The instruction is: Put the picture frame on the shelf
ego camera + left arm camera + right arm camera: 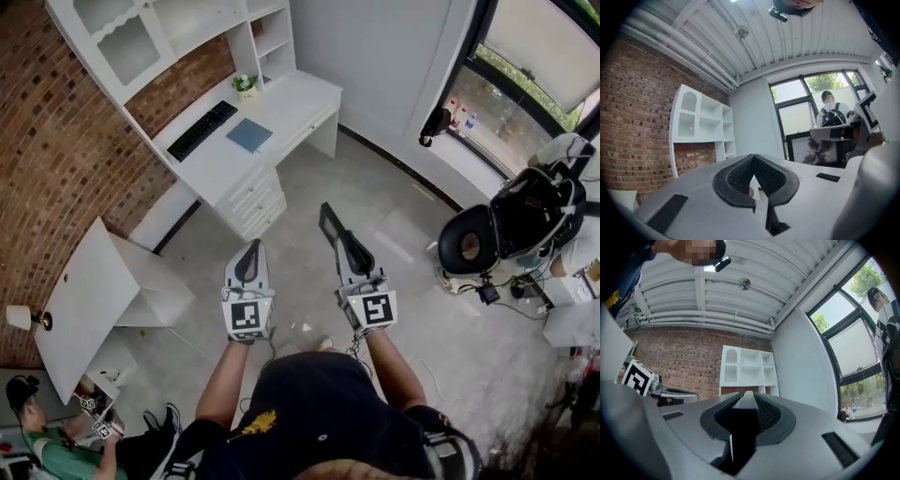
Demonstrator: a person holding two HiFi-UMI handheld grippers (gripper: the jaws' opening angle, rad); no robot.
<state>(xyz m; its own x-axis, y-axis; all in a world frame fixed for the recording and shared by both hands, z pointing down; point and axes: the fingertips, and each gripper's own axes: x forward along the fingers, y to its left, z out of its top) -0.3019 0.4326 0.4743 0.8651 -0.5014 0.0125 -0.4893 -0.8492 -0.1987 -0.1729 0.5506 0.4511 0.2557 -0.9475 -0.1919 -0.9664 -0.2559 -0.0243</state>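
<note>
The picture frame [327,221] is thin and black, and it stands on edge between the jaws of my right gripper [349,246], which is shut on it. In the right gripper view its dark edge [744,414] fills the gap between the pads. The left gripper view shows its face [813,149] with a dark leafy print. My left gripper [249,251] is held beside it at the same height, its pads [740,176] meeting at the tips with nothing held. The white shelf unit [267,37] stands over a desk against the brick wall ahead, far off [701,126] [747,366].
On the white desk [291,103] lie a black keyboard [202,129] and a blue notebook [249,135], with a small plant [246,86] behind. A white slanted table [84,300] stands at the left, a black chair [506,225] at the right. A person [56,445] sits at the lower left.
</note>
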